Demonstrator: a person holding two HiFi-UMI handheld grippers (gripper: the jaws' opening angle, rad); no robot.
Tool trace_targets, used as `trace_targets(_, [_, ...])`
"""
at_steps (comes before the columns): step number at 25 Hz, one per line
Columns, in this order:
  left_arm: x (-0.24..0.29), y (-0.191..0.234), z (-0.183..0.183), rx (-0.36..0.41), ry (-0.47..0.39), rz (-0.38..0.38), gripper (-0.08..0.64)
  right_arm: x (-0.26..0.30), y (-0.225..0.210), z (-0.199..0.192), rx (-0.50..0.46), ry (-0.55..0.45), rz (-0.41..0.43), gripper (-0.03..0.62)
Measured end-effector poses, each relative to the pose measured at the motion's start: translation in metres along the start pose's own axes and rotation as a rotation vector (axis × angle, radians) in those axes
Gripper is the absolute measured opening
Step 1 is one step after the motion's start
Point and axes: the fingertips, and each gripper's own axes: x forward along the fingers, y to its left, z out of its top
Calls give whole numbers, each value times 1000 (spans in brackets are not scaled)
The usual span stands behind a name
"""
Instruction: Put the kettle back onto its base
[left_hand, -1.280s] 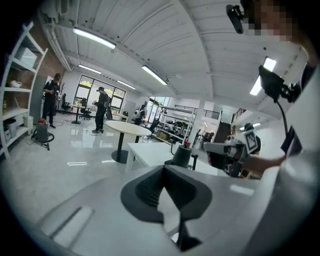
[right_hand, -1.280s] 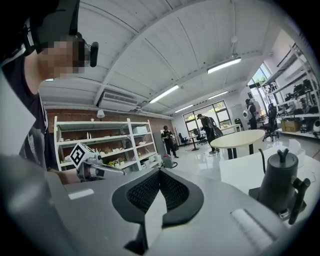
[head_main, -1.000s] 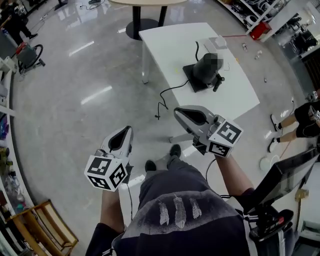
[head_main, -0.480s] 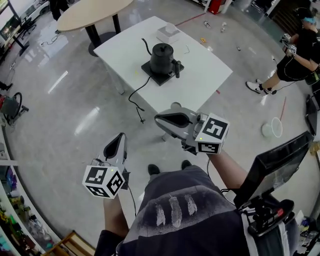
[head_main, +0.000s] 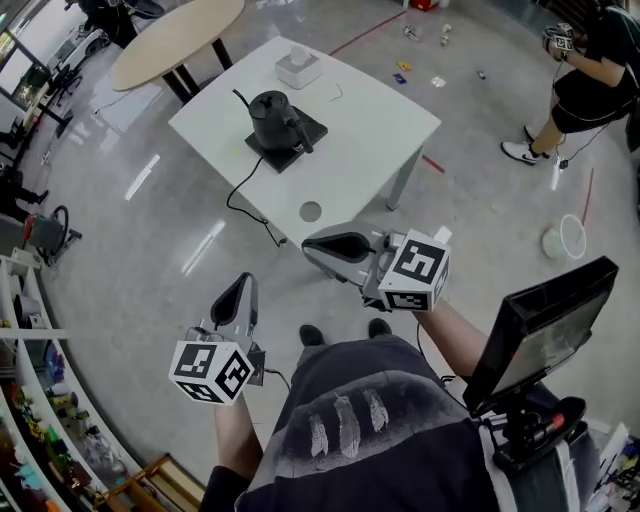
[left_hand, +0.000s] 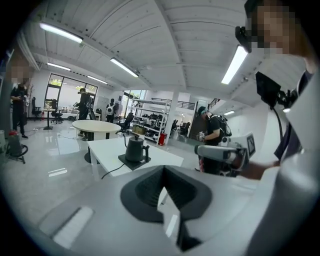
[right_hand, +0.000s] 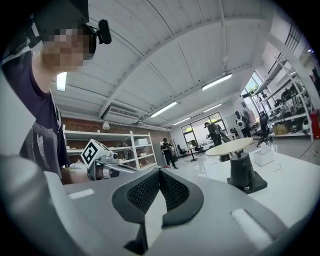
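The black gooseneck kettle (head_main: 270, 110) stands upright on its flat black square base (head_main: 306, 131) on the white table (head_main: 370, 125) at upper centre, so the grey left gripper (head_main: 244, 285) and right gripper (head_main: 314, 243), jaws together and empty, likely have nothing to carry low in frame.
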Motion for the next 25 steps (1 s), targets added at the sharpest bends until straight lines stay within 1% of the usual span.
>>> trace_targets(5, [-4,-61,-13,3,16,46,0,-59,2,-7,16,-10,13,2])
trace_targets(9, [-3,-86,-34,-15,59,101,1,-83,-2,-26,42,9,38,2])
trace_targets(11, [-11,-90,-38,-17,68,138,1,-85,2,-29,59,9,67,2])
trace_targets(14, [-26,-90,-38,-19,61,186,0,-81,11,-31,67,7,100,2])
trace_targets(18, [-44,-87,-40,-26,41,228,0,-71,28,-33,55,17,152,2])
trace_targets(21, [-67,-84,-48,-39,29,249,0,-59,53,-34,32,37,193,2])
trace_targets(25, [-108,-71,-66,-77,-2,276,1,-37,92,-40,10,77,222,2])
